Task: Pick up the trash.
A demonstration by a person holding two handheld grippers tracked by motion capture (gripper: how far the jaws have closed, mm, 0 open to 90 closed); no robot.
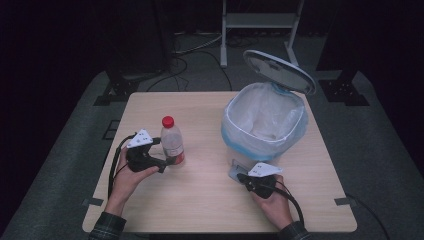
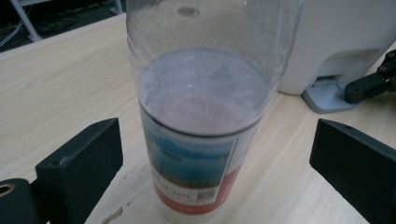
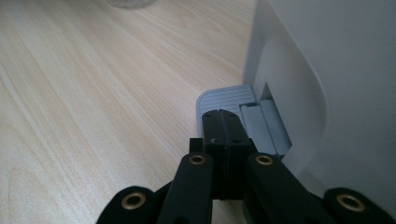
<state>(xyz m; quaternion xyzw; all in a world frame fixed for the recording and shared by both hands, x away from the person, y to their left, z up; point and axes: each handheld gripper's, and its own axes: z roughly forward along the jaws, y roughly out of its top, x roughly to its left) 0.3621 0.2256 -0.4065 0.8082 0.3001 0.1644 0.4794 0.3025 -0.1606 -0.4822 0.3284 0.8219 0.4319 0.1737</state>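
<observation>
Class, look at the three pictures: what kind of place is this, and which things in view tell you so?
Probably a lab or recording room, not a home: one small wooden table on grey carpet, dark surroundings, loose cables on the floor, a white equipment stand behind.

We hold a gripper in each hand, both forearms coming in from the near edge. Our left hand (image 1: 129, 176) grips the left gripper (image 1: 167, 161) low over the tabletop (image 1: 200, 190), pointed to our right, its two black jaws spread wide with a broad gap between them. Our right hand (image 1: 270, 200) holds the right gripper (image 1: 239, 176) pointed forward and left, its jaws pressed flat together with no gap, tips angled down. Dark plaid sleeves (image 1: 106, 226) cover both wrists.
</observation>
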